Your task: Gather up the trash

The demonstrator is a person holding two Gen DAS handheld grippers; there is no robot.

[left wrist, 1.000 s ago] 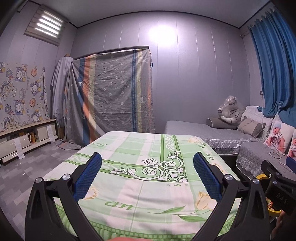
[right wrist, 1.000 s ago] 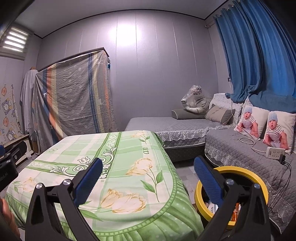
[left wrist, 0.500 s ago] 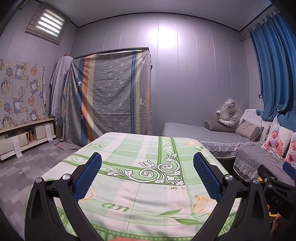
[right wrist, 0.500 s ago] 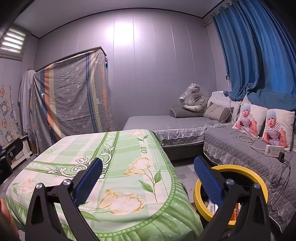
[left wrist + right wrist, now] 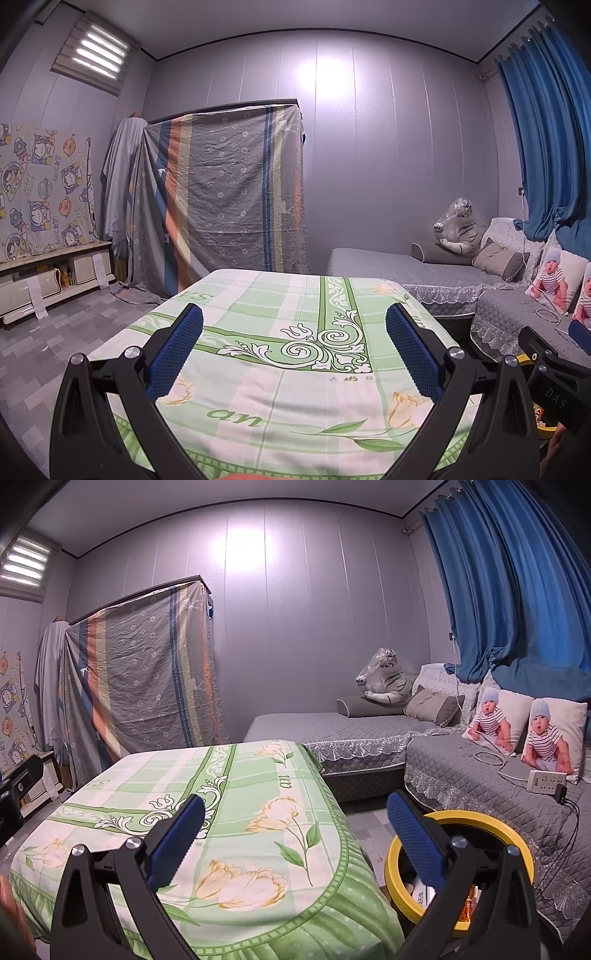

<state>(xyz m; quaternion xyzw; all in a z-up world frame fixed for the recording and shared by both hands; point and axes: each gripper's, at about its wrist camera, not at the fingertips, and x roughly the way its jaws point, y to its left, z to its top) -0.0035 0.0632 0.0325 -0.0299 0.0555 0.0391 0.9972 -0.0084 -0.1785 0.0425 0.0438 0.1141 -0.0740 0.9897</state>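
Observation:
My left gripper (image 5: 293,349) is open and empty, held above the near part of a table under a green floral cloth (image 5: 295,325). My right gripper (image 5: 295,830) is open and empty over the table's right near corner (image 5: 258,849). A yellow-rimmed trash bin (image 5: 480,818) stands on the floor right of the table, partly behind my right finger; some wrappers show inside it (image 5: 469,908). No loose trash shows on the cloth. The right gripper's body shows at the right edge of the left wrist view (image 5: 554,373).
A grey sofa (image 5: 480,764) with baby-print cushions, a power strip (image 5: 546,781) and cables runs along the right. A grey bed (image 5: 406,273) with a toy tiger lies behind. A sheet-draped wardrobe (image 5: 221,192) stands at the back wall. A low shelf (image 5: 48,273) lines the left wall.
Both grippers have tilted slightly upward and shifted a little; the table and bin sit lower in view. Both stay open and empty.

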